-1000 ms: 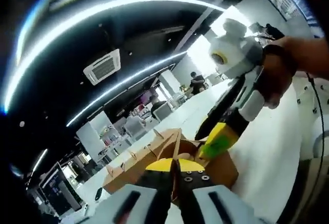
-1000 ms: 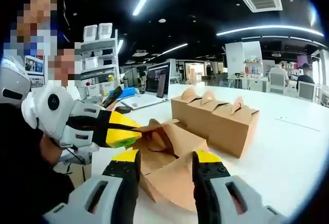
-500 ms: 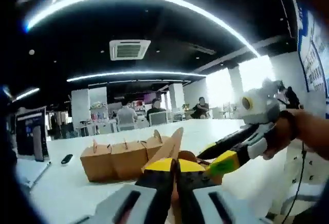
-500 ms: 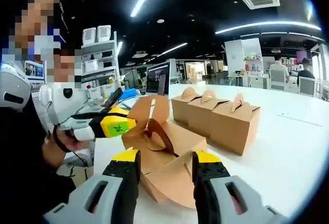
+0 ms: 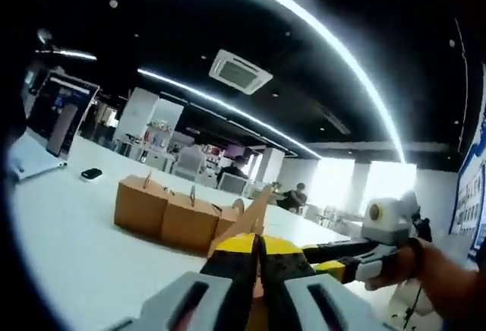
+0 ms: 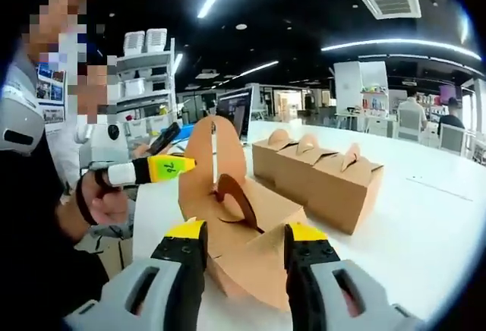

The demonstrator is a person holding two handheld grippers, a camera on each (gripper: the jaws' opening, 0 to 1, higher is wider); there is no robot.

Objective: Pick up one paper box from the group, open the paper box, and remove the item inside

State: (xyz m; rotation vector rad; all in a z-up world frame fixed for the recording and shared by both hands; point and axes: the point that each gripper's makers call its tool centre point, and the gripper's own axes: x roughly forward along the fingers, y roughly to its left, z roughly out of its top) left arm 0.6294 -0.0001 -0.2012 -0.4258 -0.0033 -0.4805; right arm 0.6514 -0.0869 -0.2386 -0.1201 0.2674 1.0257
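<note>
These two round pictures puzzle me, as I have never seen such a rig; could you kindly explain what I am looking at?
No robot here: a person holds a two-jaw gripper in each hand, and a fisheye camera rides on each, looking along its jaws. In the left gripper view, the left gripper is shut on a cardboard flap. In the right gripper view, the right gripper is open, its jaws either side of the open paper box whose flap the left gripper pulls upright. Behind, a row of closed boxes stands on the white table. Whatever is inside the open box is hidden.
</note>
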